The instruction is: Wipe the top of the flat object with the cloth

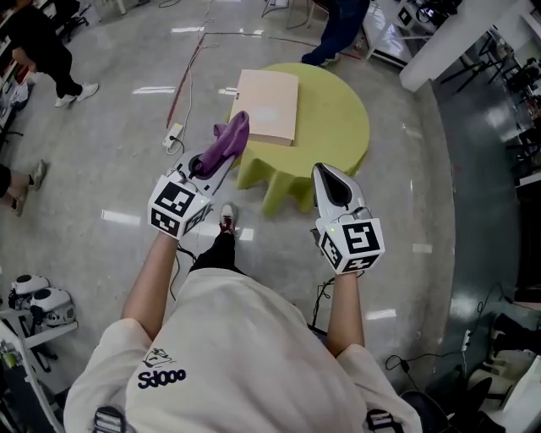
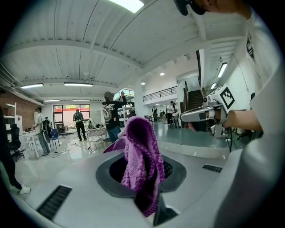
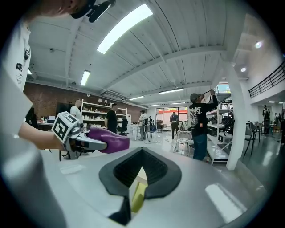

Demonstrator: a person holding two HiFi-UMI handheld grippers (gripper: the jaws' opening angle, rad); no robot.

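Note:
A flat tan board (image 1: 269,103) lies on the left part of a round yellow-green table (image 1: 338,127). My left gripper (image 1: 215,161) is shut on a purple cloth (image 1: 230,139), which hangs in the air just short of the board's near left corner. In the left gripper view the cloth (image 2: 140,156) bunches up between the jaws of my left gripper (image 2: 143,182). My right gripper (image 1: 325,171) hovers over the table's near edge, shut and holding nothing. In the right gripper view, a sliver of table shows past my right gripper (image 3: 139,178), and the cloth (image 3: 111,142) appears at the left.
One person (image 1: 338,25) stands behind the table and another (image 1: 42,46) at the far left. A power strip (image 1: 173,134) and cable lie on the floor left of the table. White gear (image 1: 38,296) sits at lower left. Shelving and a column (image 3: 234,129) stand in the room.

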